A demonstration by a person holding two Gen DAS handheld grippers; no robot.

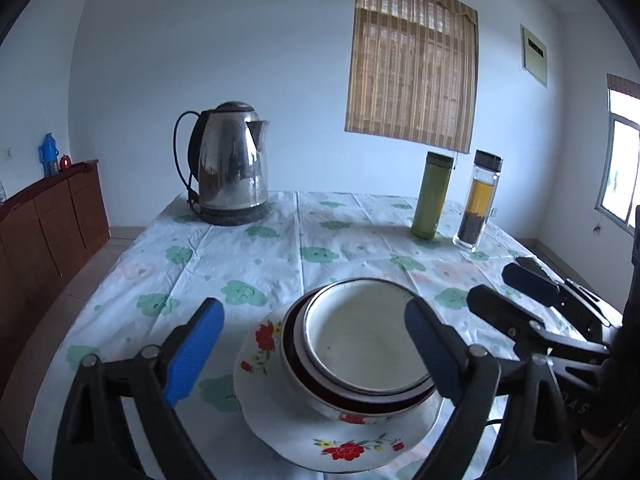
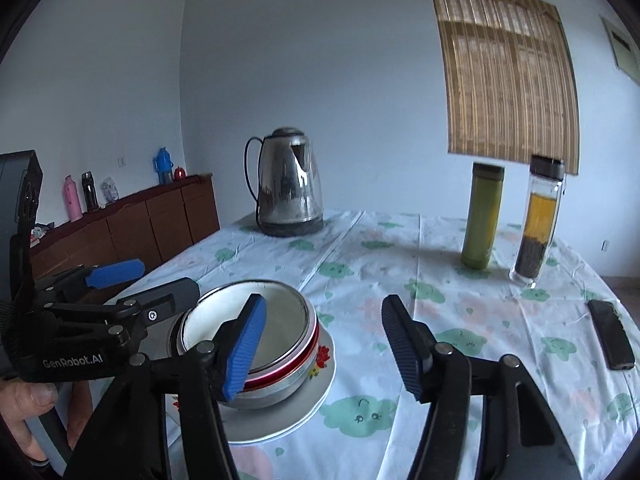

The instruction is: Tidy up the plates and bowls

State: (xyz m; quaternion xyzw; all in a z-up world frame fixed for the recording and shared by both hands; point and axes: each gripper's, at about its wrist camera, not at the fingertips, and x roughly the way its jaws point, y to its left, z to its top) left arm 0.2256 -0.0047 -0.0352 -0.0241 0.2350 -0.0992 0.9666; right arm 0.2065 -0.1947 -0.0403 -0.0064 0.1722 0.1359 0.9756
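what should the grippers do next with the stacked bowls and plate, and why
Probably back both away. The metal bowl already nests in the floral bowl, which sits on the floral plate. The left gripper and right gripper are both open and hold nothing, so the stack looks done.

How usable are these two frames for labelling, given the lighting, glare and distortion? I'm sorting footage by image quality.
Left wrist view: a blue cast, strong fisheye bending of the bamboo blind, a blown-out window, and the kettle mirrors the room. Right wrist view: the same cast and bending, soft shadows fall left of the green flask, and the nested bowls are sharp.
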